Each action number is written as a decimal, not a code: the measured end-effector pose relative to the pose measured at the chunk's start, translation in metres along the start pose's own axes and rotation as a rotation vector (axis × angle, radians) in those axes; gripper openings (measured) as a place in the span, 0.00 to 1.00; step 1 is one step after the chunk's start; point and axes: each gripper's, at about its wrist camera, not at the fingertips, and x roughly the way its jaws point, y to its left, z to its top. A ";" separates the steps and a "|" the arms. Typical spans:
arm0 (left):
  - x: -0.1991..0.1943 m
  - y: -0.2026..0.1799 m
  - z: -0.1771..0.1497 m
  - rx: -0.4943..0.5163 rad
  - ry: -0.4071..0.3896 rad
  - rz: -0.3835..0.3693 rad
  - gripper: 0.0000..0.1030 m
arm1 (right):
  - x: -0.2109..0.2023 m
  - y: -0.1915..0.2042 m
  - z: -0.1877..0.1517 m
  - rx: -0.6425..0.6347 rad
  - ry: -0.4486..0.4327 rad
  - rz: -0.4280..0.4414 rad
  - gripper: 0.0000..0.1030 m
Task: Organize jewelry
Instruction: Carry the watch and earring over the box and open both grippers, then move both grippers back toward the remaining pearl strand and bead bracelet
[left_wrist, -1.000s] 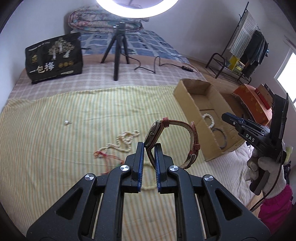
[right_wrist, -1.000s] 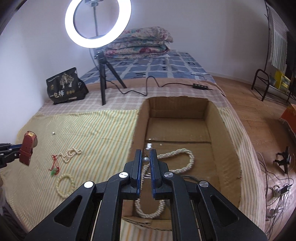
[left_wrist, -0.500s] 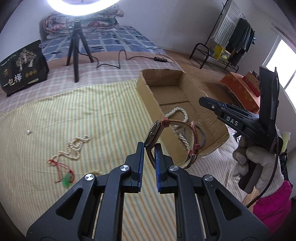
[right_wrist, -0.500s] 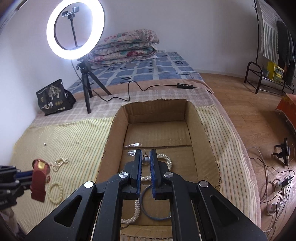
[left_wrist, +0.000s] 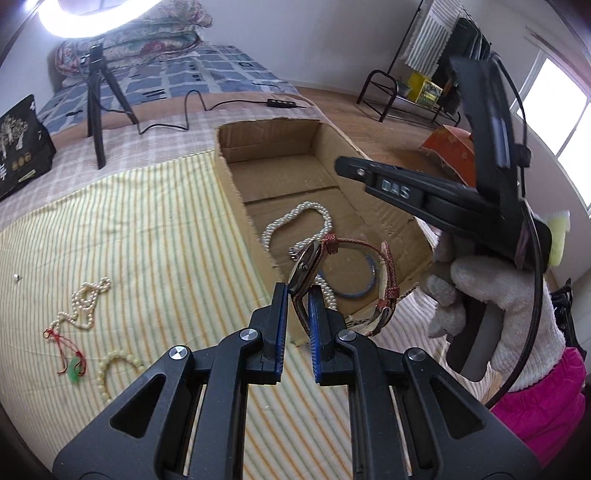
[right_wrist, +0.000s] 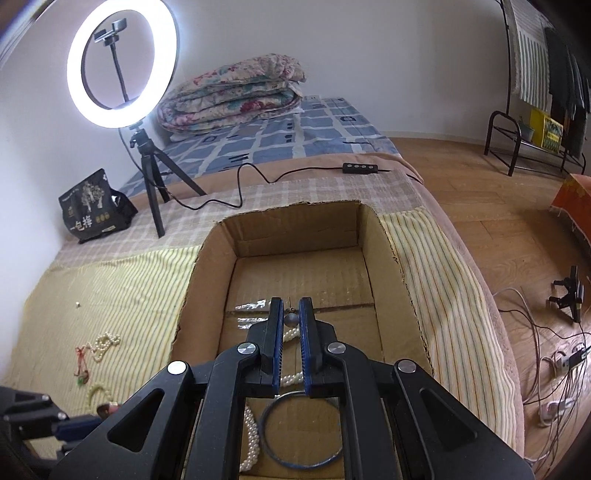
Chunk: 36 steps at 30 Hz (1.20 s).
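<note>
My left gripper (left_wrist: 298, 291) is shut on a wristwatch (left_wrist: 308, 264) with a reddish-brown strap and holds it over the near left corner of the open cardboard box (left_wrist: 225, 173). My right gripper (right_wrist: 291, 308) is shut on a small grey bead earring (right_wrist: 291, 319) above the box (right_wrist: 384, 243). It also shows in the left wrist view (left_wrist: 341, 166), held over the box. A pearl necklace (left_wrist: 295, 218) and a blue bangle (left_wrist: 364, 291) lie inside the box; both show in the right wrist view, the necklace (right_wrist: 253, 439) and the bangle (right_wrist: 295, 461).
On the striped cloth (left_wrist: 147, 229) left of the box lie a pearl strand (left_wrist: 88, 302), a red cord with a green pendant (left_wrist: 72, 369), a cream bead bracelet (left_wrist: 110, 365) and a tiny stud (left_wrist: 16, 276). A ring light tripod (right_wrist: 151, 173), a black bag (right_wrist: 92, 210) and a cable stand behind.
My left gripper has carried the watch right, from over the cloth to over the box's near corner. My right gripper has risen and drawn nearer, still holding the earring.
</note>
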 end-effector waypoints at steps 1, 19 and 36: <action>0.002 -0.002 0.000 0.003 0.001 -0.001 0.09 | 0.001 -0.001 0.001 0.002 0.000 -0.001 0.07; 0.014 -0.001 0.003 -0.012 -0.014 0.001 0.42 | 0.011 -0.005 0.006 0.012 -0.001 -0.017 0.38; -0.003 0.003 0.000 0.010 -0.029 0.021 0.42 | -0.007 0.000 0.011 0.006 -0.028 -0.065 0.56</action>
